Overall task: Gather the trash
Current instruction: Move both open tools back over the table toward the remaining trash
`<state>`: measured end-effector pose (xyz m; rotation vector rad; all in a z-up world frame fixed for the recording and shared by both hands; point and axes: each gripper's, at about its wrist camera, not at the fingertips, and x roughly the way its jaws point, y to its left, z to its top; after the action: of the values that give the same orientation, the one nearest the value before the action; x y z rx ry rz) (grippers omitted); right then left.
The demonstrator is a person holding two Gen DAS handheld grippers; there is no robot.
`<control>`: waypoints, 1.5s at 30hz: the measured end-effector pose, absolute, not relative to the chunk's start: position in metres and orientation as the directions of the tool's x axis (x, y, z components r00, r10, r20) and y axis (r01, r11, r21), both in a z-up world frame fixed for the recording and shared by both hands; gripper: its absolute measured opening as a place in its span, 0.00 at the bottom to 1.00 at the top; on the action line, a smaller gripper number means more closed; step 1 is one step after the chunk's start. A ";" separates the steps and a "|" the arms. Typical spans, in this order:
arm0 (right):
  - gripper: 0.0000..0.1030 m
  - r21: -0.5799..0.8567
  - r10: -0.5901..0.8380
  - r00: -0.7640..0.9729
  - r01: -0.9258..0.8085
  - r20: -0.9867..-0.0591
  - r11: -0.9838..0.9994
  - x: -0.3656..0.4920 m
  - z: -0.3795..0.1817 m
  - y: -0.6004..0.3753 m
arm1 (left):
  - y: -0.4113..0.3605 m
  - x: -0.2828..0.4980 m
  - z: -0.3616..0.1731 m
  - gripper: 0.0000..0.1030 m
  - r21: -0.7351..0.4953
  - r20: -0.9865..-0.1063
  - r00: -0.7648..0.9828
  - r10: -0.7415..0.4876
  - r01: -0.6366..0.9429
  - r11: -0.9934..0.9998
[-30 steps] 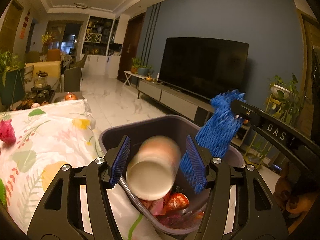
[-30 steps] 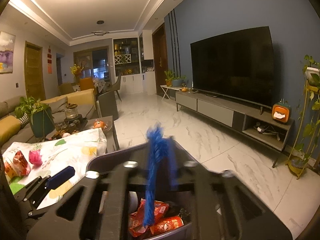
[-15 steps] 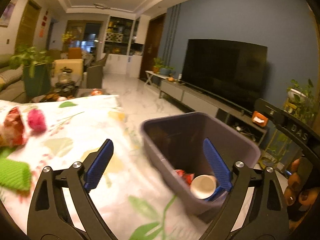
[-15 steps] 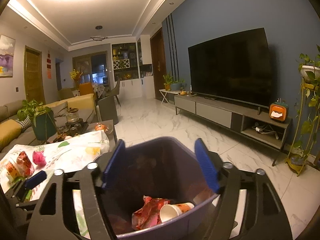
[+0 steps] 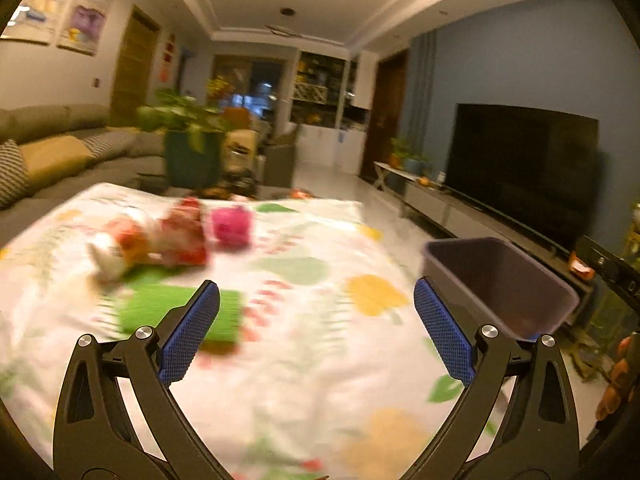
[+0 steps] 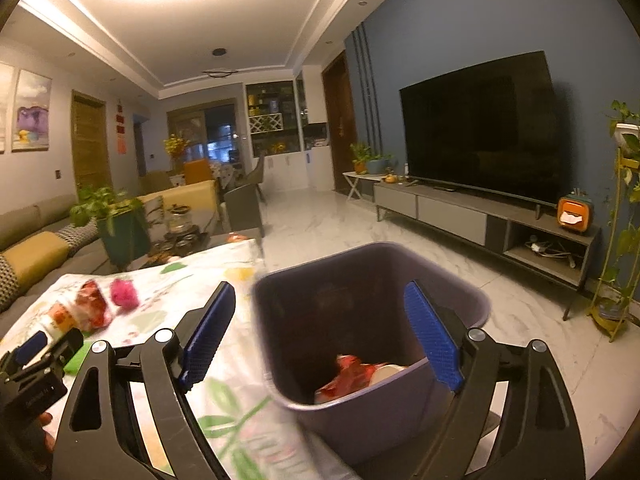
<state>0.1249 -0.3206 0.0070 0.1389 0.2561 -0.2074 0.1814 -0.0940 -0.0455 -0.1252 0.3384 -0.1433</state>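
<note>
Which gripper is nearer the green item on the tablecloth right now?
Left. The left gripper hangs open just above the green item, whose edge sits behind its left finger. The right gripper is open over the bin, off the table's side.

The bin (image 6: 476,300) stands just right of the table (image 5: 312,360); wrappers (image 5: 176,236) lie on the table's far left.
</note>
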 end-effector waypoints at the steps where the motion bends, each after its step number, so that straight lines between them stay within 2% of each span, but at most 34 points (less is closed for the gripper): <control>1: 0.81 0.111 -0.177 0.948 0.213 -0.264 0.971 0.125 0.007 -0.314 | -0.085 0.179 -0.046 0.93 -0.143 -0.317 0.937 -0.144 0.103 0.984; 12: 0.81 0.113 -0.043 0.956 0.079 -0.291 0.990 0.140 -0.001 -0.230 | -0.005 0.154 -0.047 0.93 -0.133 -0.316 0.949 -0.013 -0.031 0.991; 21: 0.81 0.096 0.047 0.928 -0.012 -0.369 0.995 0.171 -0.025 -0.162 | 0.047 0.144 -0.053 0.93 -0.132 -0.318 0.945 0.072 -0.119 0.984; 37: 0.81 0.029 0.088 0.889 -0.084 -0.448 0.996 0.220 -0.045 -0.085 | 0.110 0.151 -0.060 0.93 -0.175 -0.316 0.941 0.122 -0.184 0.967; 45: 0.77 0.018 0.096 0.858 -0.101 -0.504 0.995 0.240 -0.061 -0.069 | 0.121 0.157 -0.063 0.93 -0.179 -0.316 0.941 0.118 -0.181 0.967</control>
<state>0.2401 -0.0691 -0.0607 -0.0093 0.5291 0.1031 0.1571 0.1211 -0.0634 -0.2076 0.3085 0.1536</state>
